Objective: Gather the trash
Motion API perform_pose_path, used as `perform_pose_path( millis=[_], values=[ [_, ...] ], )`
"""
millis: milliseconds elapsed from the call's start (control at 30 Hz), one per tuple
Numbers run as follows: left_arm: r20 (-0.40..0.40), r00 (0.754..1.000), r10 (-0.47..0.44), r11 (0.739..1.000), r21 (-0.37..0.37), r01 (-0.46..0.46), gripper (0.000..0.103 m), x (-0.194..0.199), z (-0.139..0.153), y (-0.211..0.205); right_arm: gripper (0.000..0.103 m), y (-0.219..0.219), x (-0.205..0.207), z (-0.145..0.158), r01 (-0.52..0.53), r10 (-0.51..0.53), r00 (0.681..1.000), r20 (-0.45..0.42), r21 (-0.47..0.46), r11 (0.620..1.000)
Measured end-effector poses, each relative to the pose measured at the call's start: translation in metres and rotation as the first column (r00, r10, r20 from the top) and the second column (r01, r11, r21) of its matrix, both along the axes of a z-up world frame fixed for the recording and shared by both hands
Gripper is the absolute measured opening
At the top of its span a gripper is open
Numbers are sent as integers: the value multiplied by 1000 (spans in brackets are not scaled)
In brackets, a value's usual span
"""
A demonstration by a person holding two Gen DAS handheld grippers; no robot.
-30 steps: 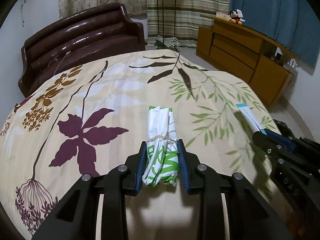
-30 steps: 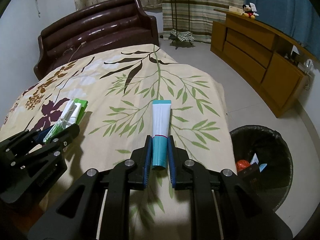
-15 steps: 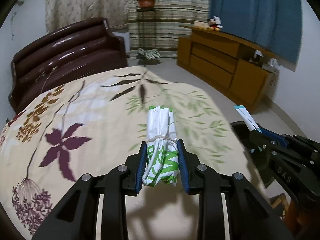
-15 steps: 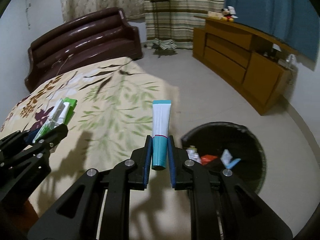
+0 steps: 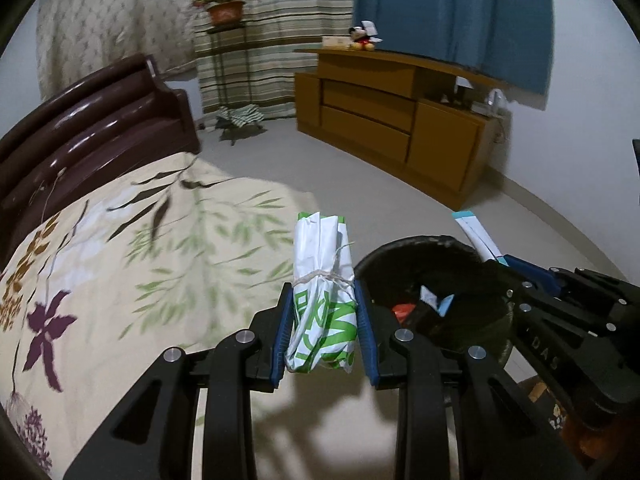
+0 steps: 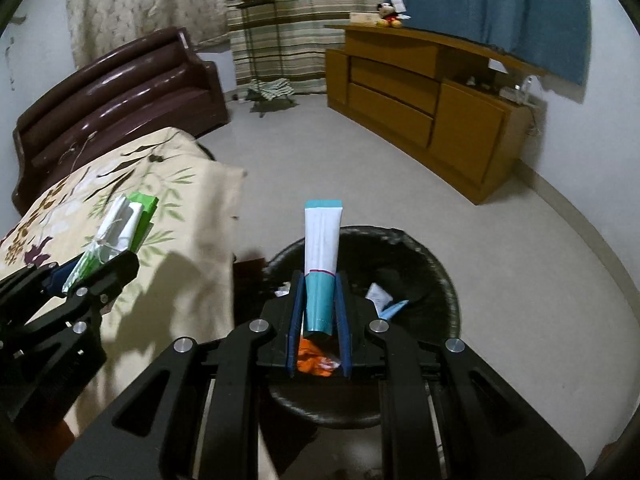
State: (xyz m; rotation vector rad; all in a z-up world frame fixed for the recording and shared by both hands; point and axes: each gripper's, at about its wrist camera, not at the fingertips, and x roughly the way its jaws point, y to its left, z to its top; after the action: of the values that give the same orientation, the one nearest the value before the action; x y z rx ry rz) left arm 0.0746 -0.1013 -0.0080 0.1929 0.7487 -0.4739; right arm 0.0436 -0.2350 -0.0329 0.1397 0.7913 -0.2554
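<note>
Both claws have swung off the bed [image 5: 120, 240] toward the black trash bin [image 6: 440, 280]; a second ago both views were over the floral bedspread.

Right claw [image 6: 320, 300]: clamped on the white-and-teal tube [image 6: 322, 240], now directly above the bin's open mouth, with litter visible inside.

Left claw [image 5: 324, 320]: clamped on the tied white-and-green packet [image 5: 324, 272], at the bed's edge, just beside the bin's rim, not yet over the mouth.

Judgement: tube looks ready to drop; packet needs a little more travel toward the bin first.
</note>
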Motion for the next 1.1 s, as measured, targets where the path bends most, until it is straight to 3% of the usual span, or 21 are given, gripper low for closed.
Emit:
perform_pose_path(
  millis=[367,433,500,567,767,1000,1100],
  values=[
    [-9,998,-54,998,28,54,31,15,-11,-45,17,-34,5,-12,67,-67,998,-8,12,998],
    [-9,998,-57,998,31,57,32,15,-12,-49,23,-39,6,-14,76,-76,997,-8,21,997],
    [-6,999,-52,998,36,52,44,16,-13,-50,32,-42,6,-15,86,-86,996,-4,29,996],
    [0,999,-46,998,33,46,51,16,-13,-49,33,-44,5,-15,93,-93,996,-1,27,995],
    [4,1000,-28,999,28,28,58,15,-12,-46,41,-46,2,-15,107,-107,994,5,21,994],
    [21,1000,7,1000,14,-7,70,10,-7,-31,57,-41,-8,-7,120,-120,992,31,-1,993],
    [35,999,18,1000,13,-19,70,2,-2,-25,58,-36,-14,-4,120,-120,992,40,-6,993]
  ],
)
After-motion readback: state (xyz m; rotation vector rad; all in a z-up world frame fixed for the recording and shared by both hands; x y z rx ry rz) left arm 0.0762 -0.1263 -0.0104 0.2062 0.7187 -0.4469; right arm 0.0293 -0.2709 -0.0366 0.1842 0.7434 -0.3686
